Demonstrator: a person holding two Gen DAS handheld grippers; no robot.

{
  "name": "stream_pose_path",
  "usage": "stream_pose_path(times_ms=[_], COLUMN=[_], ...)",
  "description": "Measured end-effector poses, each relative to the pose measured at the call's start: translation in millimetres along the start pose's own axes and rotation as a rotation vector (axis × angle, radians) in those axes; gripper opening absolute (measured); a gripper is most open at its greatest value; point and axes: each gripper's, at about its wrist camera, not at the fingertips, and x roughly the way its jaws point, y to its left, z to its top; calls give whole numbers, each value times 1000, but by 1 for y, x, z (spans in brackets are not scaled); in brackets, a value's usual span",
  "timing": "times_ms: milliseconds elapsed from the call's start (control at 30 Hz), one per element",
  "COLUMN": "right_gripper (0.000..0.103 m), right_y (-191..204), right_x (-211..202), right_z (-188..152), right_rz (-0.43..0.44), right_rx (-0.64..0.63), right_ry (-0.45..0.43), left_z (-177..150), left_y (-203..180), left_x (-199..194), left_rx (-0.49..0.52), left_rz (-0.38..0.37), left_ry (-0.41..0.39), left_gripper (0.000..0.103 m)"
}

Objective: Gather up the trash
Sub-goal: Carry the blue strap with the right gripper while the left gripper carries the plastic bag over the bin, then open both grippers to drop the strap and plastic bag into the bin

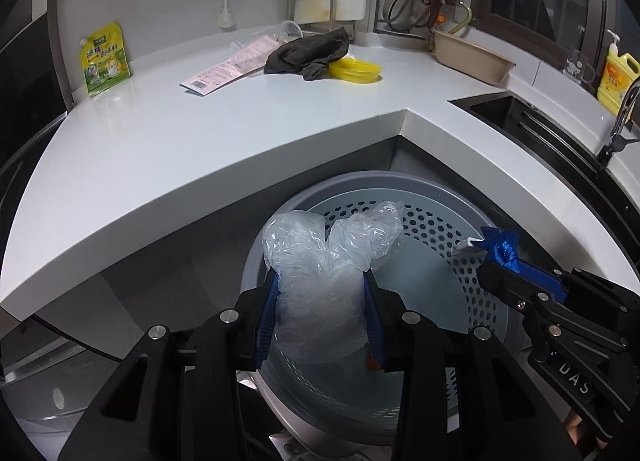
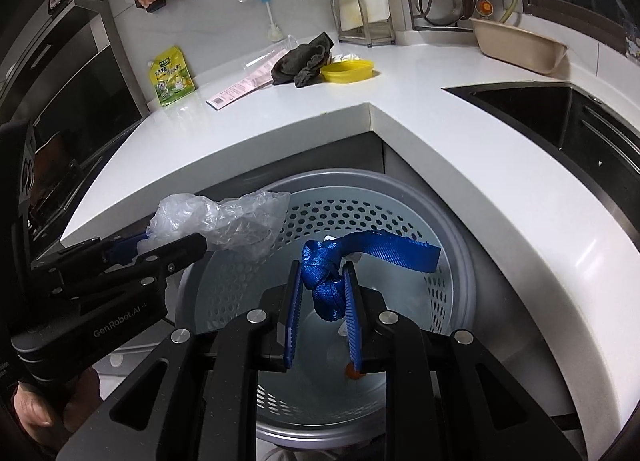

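1. The crumpled clear plastic bag (image 1: pixel 320 281) is pinched between the pads of the left gripper (image 1: pixel 322 313), directly over the open mouth of the perforated grey bin (image 1: pixel 448 229). Held there, it should drop inside and not onto the floor.
2. The knotted blue strap (image 2: pixel 326 277), with a scrap of white paper tucked behind it, is clamped in the right gripper (image 2: pixel 322 301). It also hangs above the bin's mouth, its loose end trailing right towards the bin's far wall.
3. Both claws are closed on their loads, the left fairly wide around the bulky bag, the right narrower on the knot.
4. Both grippers tilt downwards and forwards, side by side over the bin, left one at the left rim, right one nearer the middle. They are apart and not touching.
5. The bin sits on the floor in the inner corner of the white L-shaped counter (image 1: pixel 200 133), probably so that rubbish from either run is close by.
6. Further out on the counter lie a pink wrapper (image 1: pixel 228 71), a dark cloth (image 1: pixel 308 55), a yellow dish (image 1: pixel 355 70) and a green pouch (image 1: pixel 105 59) at the far left.
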Motion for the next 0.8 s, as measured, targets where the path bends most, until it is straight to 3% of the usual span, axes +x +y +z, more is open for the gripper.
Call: stream_pose_path(times_ms=[467,700,800], right_gripper=[20,39,39], right_y=[-7,-10,-13], right_x=[17,10,7], right_z=[-8,-6,-7], right_rz=[8,-12,-13], right_rx=[19,30,37], right_ry=[54,15,8], left_z=[-6,-4,-4], left_y=[2,3,4], left_x=[12,9,9], left_rx=[-4,-8,-10], left_rz=[-1,7,8], left_ry=[45,29,32], left_gripper=[42,53,55])
